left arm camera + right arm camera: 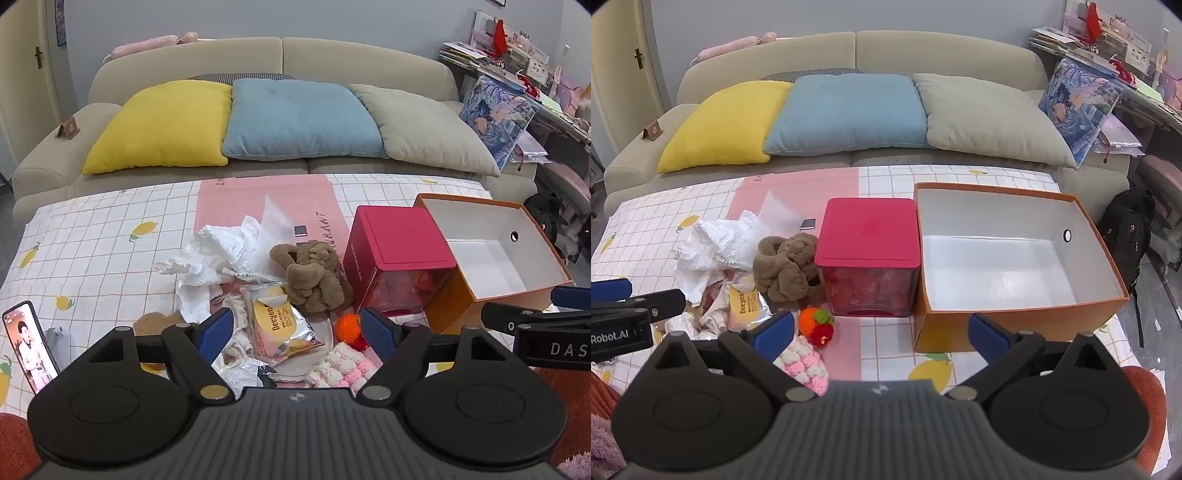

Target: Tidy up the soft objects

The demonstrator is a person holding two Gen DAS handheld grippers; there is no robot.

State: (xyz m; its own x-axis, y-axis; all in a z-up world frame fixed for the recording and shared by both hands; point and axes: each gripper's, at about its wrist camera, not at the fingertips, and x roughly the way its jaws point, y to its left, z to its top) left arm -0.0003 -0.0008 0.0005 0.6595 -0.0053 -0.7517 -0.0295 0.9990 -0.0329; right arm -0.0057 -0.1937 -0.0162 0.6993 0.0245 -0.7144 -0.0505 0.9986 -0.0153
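A brown plush toy (314, 277) (786, 269) lies in a heap on the checked tablecloth, beside crumpled white paper (210, 254) (713, 247), a snack packet (280, 325) (746, 299), an orange and red crochet piece (349, 326) (816, 325) and a pink and white crochet piece (340, 367) (807, 365). An orange box (1015, 321) (450, 306) stands open and empty on the right, with a red-lidded box (868, 236) (399, 243) next to it. My left gripper (297, 332) hovers open over the snack packet. My right gripper (882, 334) hangs open above the cloth before the two boxes, holding nothing.
A phone (29, 343) stands propped at the table's left edge. Behind the table is a beige sofa (280, 55) with yellow, blue and grey cushions. A cluttered shelf (517, 62) and a black backpack (1126, 229) are on the right.
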